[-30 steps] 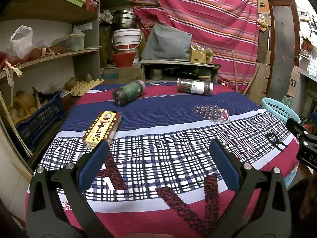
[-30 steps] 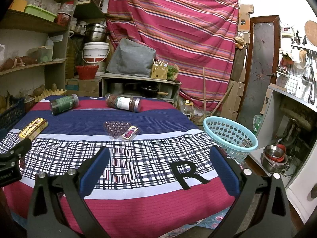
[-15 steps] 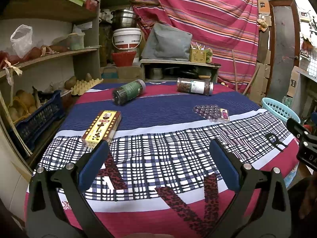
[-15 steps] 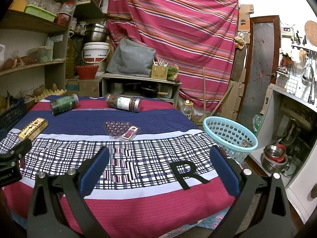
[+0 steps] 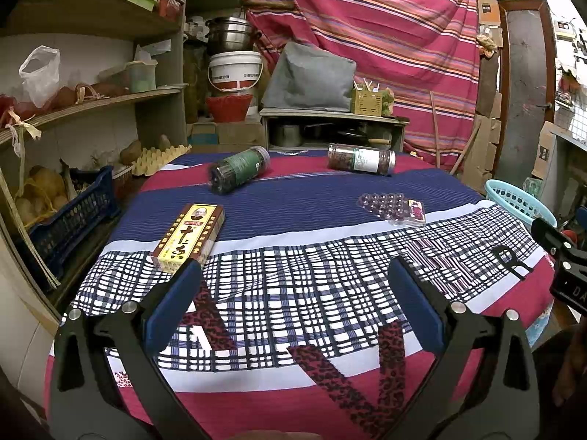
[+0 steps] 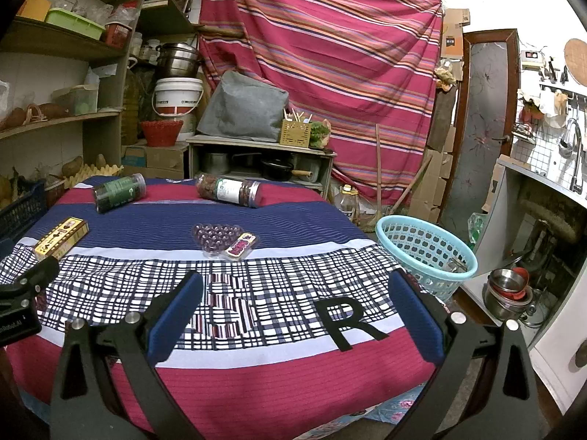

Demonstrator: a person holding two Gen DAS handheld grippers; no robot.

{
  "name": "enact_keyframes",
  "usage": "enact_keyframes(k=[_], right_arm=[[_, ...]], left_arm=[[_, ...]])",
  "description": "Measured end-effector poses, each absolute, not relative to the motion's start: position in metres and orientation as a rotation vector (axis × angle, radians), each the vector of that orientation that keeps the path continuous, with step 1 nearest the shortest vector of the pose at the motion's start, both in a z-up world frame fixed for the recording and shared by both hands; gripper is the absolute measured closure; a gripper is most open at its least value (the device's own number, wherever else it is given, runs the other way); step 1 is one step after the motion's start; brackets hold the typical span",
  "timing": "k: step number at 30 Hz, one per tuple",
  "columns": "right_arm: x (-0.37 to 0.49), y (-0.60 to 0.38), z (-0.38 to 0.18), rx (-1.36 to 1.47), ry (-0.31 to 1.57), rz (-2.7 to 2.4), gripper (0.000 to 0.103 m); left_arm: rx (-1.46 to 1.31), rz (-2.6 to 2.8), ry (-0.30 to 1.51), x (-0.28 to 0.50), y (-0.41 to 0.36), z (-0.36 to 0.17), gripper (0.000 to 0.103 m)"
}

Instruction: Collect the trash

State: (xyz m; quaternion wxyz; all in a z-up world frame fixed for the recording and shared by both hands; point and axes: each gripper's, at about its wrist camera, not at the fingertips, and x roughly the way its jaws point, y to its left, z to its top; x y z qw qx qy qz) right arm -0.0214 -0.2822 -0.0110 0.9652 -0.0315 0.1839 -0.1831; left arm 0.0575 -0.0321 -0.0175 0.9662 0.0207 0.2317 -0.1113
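Four pieces of trash lie on the cloth-covered table [image 5: 293, 198]. A yellow and red carton [image 5: 188, 237] [image 6: 61, 238] is at the left. A green-labelled jar [image 5: 239, 169] [image 6: 118, 191] and a white-labelled jar [image 5: 361, 158] [image 6: 228, 190] lie on their sides at the far edge. A clear blister tray [image 5: 390, 208] [image 6: 223, 240] rests mid-table. My left gripper [image 5: 293, 295] hovers open over the near edge, empty. My right gripper [image 6: 296, 306] is open and empty above the front right corner. A light blue basket [image 6: 425, 253] [image 5: 515, 201] stands right of the table.
Shelves [image 5: 91, 102] with bags, a dark blue crate [image 5: 66, 220] and egg trays line the left wall. A low cabinet [image 6: 256, 157] with pots stands behind the table. Metal bowls [image 6: 508, 291] sit on the floor by a white counter [image 6: 543, 198].
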Motion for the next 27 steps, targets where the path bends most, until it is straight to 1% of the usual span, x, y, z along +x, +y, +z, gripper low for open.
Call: enact_keyframes(k=[27], right_arm=[[-0.0206, -0.2809, -0.0107, -0.063, 0.372, -0.372, 0.005]], left_arm=[[0.015, -0.219, 0.476, 0.0587, -0.0261, -0.0196, 0.005]])
